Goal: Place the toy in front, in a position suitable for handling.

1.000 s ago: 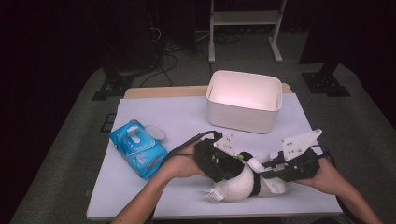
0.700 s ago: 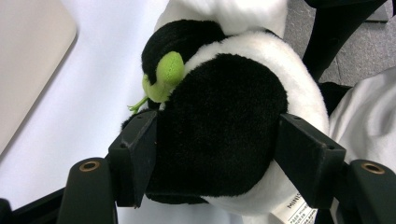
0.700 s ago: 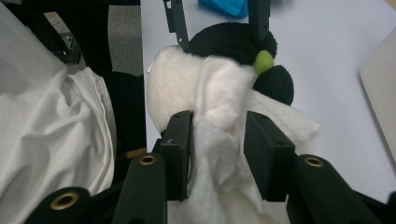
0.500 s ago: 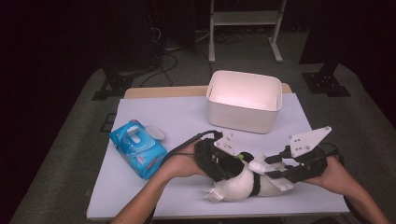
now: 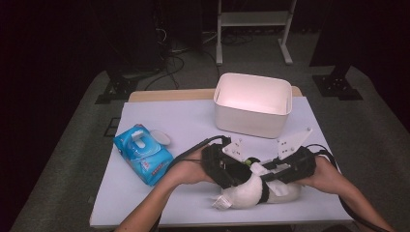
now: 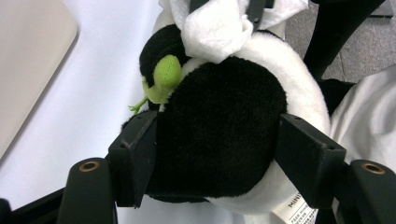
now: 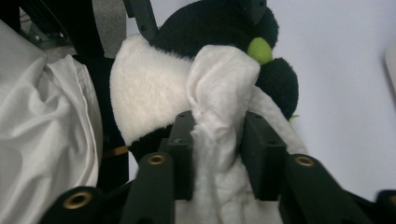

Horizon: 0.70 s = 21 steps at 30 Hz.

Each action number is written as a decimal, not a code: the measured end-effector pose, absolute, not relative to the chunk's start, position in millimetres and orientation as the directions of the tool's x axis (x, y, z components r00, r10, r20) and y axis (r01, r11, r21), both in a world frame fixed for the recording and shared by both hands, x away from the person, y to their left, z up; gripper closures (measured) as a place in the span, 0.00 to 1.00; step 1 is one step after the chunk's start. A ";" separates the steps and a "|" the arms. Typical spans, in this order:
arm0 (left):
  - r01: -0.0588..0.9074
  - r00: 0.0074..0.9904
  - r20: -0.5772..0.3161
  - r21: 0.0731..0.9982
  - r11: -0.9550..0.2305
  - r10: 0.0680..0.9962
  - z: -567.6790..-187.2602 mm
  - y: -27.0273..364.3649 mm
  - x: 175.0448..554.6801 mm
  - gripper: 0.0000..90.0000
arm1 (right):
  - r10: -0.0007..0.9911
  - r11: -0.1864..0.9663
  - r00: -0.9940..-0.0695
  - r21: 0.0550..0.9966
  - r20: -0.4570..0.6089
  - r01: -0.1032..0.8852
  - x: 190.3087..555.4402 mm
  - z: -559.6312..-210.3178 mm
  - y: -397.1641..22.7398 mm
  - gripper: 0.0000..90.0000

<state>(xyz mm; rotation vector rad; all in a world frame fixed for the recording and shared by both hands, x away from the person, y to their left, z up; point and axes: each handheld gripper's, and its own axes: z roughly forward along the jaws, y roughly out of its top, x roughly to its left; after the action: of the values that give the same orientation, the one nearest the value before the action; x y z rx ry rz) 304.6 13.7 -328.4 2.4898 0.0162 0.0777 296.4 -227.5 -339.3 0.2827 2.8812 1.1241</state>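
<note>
Currently mid-wipe, by the look of it. The plush panda lies on its side on the desk, near the front edge, between the two hands. The left tool clamps the panda's black rounded part, pads pressed into the fur on both sides, holding it steady. The right tool is closed on a bunched white wipe; its jaws have just been closing, with the wipe between them. The wipe's free end drapes against the panda's white fur, just beside the green leaf detail.

Done, as far as visible: a wipe is out and in hand, the toy is pinned, and contact is made. The blue wipe pack sits well left of the action with its flap open (not closed back up yet).

Left, as a judgement: finish rubbing the fur, release the toy, and probably drop something into the white bin at the back of the desk, which looks empty. Whether that bin is for the wipe or the toy cannot be told. Call it roughly halfway.
</note>
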 end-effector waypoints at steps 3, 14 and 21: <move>-0.010 0.998 0.053 0.609 -0.793 0.028 -328.2 12.8 304.1 0.35 | 0.178 0.727 -0.984 0.673 0.004 0.135 292.8 -338.1 -230.6 0.83; -0.001 0.998 0.051 0.613 -0.790 0.038 -328.5 13.3 306.0 0.35 | 0.284 0.672 -0.959 0.713 0.001 0.200 282.3 -331.0 -285.9 0.84; -0.003 0.998 0.055 0.609 -0.793 0.039 -327.5 9.7 306.6 0.35 | 0.372 0.616 -0.926 0.731 0.058 0.293 276.0 -346.5 -324.9 0.84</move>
<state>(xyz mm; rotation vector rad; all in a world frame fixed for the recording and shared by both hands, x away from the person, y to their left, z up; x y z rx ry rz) 306.6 9.7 -327.5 2.4859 0.0251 0.0851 276.0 -324.9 -346.5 0.5643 2.7340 1.2092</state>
